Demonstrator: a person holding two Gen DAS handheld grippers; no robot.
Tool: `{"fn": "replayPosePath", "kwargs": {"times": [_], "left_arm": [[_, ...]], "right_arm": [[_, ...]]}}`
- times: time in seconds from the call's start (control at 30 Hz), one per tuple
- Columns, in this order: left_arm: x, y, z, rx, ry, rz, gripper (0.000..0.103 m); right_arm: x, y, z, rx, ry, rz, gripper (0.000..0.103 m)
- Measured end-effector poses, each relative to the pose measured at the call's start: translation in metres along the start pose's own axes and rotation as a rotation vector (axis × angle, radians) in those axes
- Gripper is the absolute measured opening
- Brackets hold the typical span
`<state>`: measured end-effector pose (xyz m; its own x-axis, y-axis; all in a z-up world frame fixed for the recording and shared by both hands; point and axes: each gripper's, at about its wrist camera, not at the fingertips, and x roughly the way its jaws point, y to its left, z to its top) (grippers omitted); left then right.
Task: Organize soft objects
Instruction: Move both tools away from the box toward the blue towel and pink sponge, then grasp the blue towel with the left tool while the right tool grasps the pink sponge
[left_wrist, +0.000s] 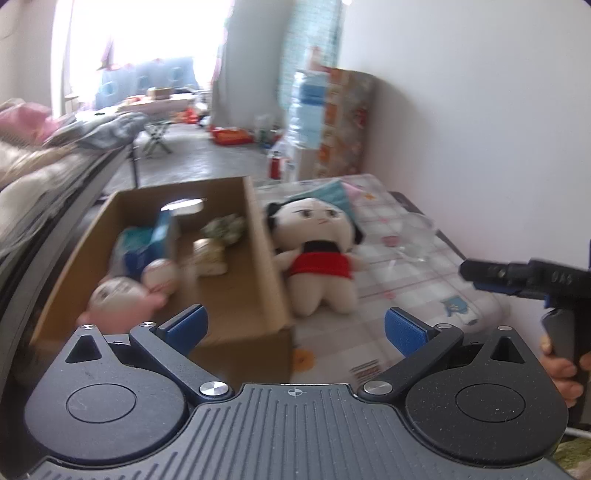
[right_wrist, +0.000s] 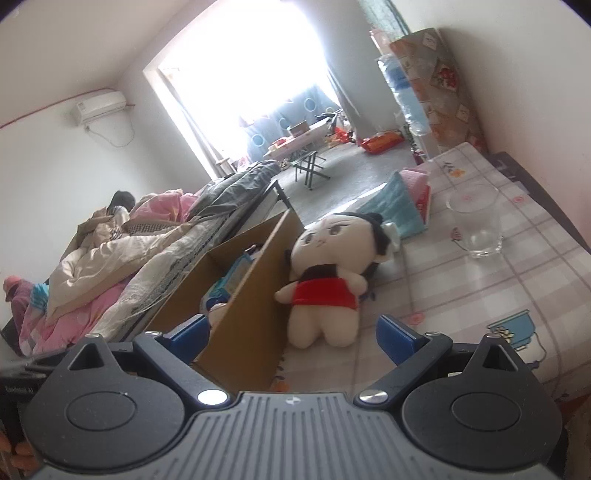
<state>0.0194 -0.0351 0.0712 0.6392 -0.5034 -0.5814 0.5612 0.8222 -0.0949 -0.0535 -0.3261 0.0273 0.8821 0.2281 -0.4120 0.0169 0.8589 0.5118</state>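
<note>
- Cardboard box (left_wrist: 236, 295) holds two balls (left_wrist: 160, 275), left of the doll (left_wrist: 319, 254).
- Both grippers, left (left_wrist: 295, 328) and right (right_wrist: 291, 334), hover near, spread wide, empty.
- Glass (right_wrist: 476, 221) stands far right.

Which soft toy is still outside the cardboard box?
The doll in the red dress, lying on the tablecloth against the box's outer wall. The other soft things, like the white balls, sit inside the box.
</note>
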Motion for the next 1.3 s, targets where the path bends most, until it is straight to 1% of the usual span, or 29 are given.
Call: {"fn": "replayPosePath", "kwargs": {"times": [0.07, 0.17, 0.33, 0.47, 0.57, 0.63, 0.7, 0.8, 0.83, 0.9, 0.93, 1.0, 1.07, 1.1, 1.23, 1.27, 1.3], "left_arm": [[0.011, -0.012, 0.016, 0.037, 0.014, -0.021, 0.103], [0.027, -0.026, 0.044, 0.068, 0.025, -0.049, 0.103], [0.065, -0.043, 0.102, 0.057, 0.061, -0.103, 0.103], [0.107, -0.062, 0.143, 0.064, 0.098, -0.089, 0.103], [0.146, -0.073, 0.170, 0.062, 0.137, -0.059, 0.102], [0.172, -0.075, 0.182, 0.049, 0.155, -0.035, 0.102], [0.198, -0.075, 0.190, 0.030, 0.181, -0.015, 0.101], [0.243, -0.069, 0.202, -0.040, 0.242, -0.002, 0.098], [0.257, -0.067, 0.205, -0.067, 0.260, -0.007, 0.098], [0.284, -0.065, 0.209, -0.104, 0.303, -0.028, 0.095], [0.296, -0.064, 0.209, -0.111, 0.319, -0.044, 0.094], [0.313, -0.069, 0.210, -0.095, 0.332, -0.054, 0.093], [0.331, -0.076, 0.209, -0.049, 0.358, -0.076, 0.093], [0.341, -0.081, 0.208, -0.021, 0.379, -0.086, 0.093], [0.378, -0.094, 0.202, 0.070, 0.455, -0.077, 0.093], [0.387, -0.097, 0.200, 0.091, 0.475, -0.066, 0.091], [0.396, -0.099, 0.199, 0.108, 0.493, -0.055, 0.087]], "right_arm": [[-0.001, -0.013, 0.002, 0.018, -0.008, -0.007, 0.099], [-0.003, -0.031, 0.008, 0.037, -0.026, -0.010, 0.099], [-0.001, -0.052, 0.029, 0.016, -0.067, -0.009, 0.099], [0.007, -0.057, 0.051, -0.035, -0.106, -0.010, 0.099], [0.016, -0.062, 0.076, -0.084, -0.127, -0.037, 0.099], [0.022, -0.067, 0.096, -0.113, -0.143, -0.062, 0.098], [0.030, -0.076, 0.118, -0.118, -0.141, -0.079, 0.098], [0.046, -0.093, 0.151, -0.106, -0.122, -0.077, 0.098], [0.052, -0.099, 0.162, -0.106, -0.113, -0.074, 0.097], [0.067, -0.114, 0.184, -0.066, -0.091, -0.086, 0.094], [0.076, -0.123, 0.195, -0.043, -0.073, -0.073, 0.093], [0.093, -0.144, 0.214, 0.031, -0.045, -0.057, 0.091], [0.111, -0.164, 0.230, 0.096, -0.013, -0.056, 0.086], [0.119, -0.173, 0.236, 0.125, -0.002, -0.060, 0.085], [0.148, -0.194, 0.252, 0.182, 0.037, -0.054, 0.085], [0.153, -0.196, 0.253, 0.184, 0.045, -0.049, 0.085], [0.160, -0.198, 0.255, 0.190, 0.052, -0.048, 0.085]]}}
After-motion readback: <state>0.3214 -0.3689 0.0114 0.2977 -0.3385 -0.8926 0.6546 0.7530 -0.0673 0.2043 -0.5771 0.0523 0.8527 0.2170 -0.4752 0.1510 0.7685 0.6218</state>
